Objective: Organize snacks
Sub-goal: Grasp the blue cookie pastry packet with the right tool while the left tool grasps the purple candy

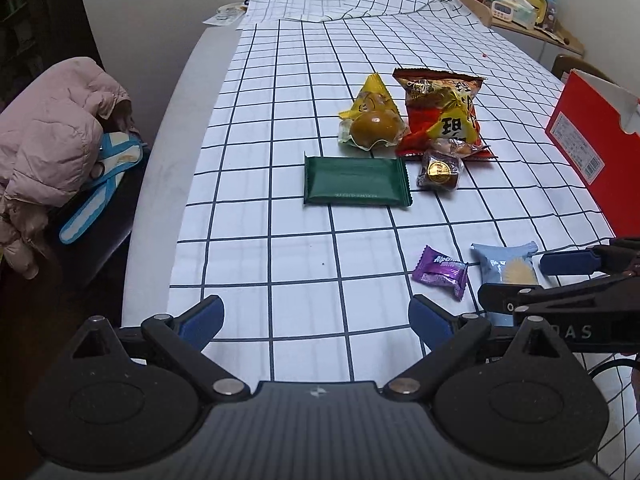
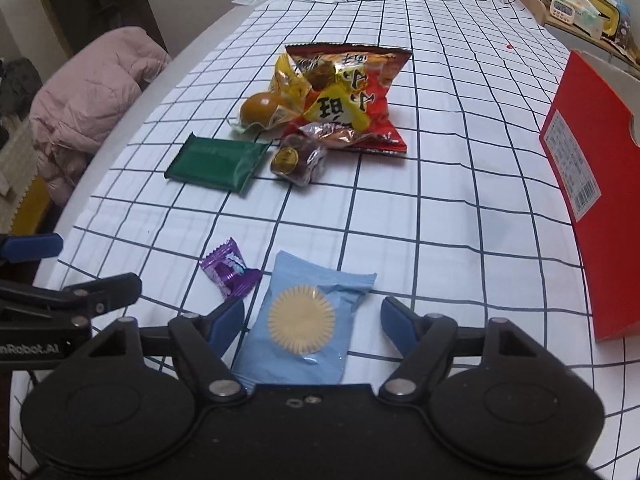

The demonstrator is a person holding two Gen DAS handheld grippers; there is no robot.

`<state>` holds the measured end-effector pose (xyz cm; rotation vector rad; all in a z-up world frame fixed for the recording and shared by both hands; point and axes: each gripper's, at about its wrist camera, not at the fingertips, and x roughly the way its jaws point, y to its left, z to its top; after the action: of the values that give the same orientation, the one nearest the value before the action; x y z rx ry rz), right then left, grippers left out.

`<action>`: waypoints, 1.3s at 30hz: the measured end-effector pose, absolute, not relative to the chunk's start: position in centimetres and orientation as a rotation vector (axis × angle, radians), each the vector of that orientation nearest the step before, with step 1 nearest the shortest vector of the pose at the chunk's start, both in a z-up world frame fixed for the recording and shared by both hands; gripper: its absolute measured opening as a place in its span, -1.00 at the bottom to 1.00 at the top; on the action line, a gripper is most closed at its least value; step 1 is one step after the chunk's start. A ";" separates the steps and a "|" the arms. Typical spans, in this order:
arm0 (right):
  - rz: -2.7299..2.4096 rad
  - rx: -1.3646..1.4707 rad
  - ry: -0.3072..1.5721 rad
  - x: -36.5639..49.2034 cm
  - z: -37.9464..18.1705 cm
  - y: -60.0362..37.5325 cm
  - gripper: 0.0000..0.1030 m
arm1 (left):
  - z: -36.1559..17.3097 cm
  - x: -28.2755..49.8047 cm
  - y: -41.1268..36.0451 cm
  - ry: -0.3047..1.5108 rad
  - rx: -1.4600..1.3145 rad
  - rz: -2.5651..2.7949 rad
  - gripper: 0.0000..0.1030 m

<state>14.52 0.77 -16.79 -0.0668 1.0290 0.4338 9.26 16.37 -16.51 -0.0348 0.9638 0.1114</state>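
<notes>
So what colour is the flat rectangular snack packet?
Dark green, clearest in the left wrist view.

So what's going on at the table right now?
A person is sorting snacks with a hand-held gripper in each hand. The right hand-held gripper straddles the light blue pastry packet, jaws open, pads not touching it. The left hand-held gripper hangs open over bare checked cloth, holding nothing. The purple candy, green packet, red chip bag and the other snacks all lie on the cloth; the red box stands at the right.
</notes>
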 end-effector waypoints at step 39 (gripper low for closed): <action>0.472 -0.076 0.916 12.5 -14.1 -7.1 -0.09 | -18.6 13.7 7.9 0.986 0.092 -0.127 -0.35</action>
<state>12.47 -7.13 -14.09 -0.0765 0.9164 0.4716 13.71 7.95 -18.60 0.0918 0.9858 -0.1269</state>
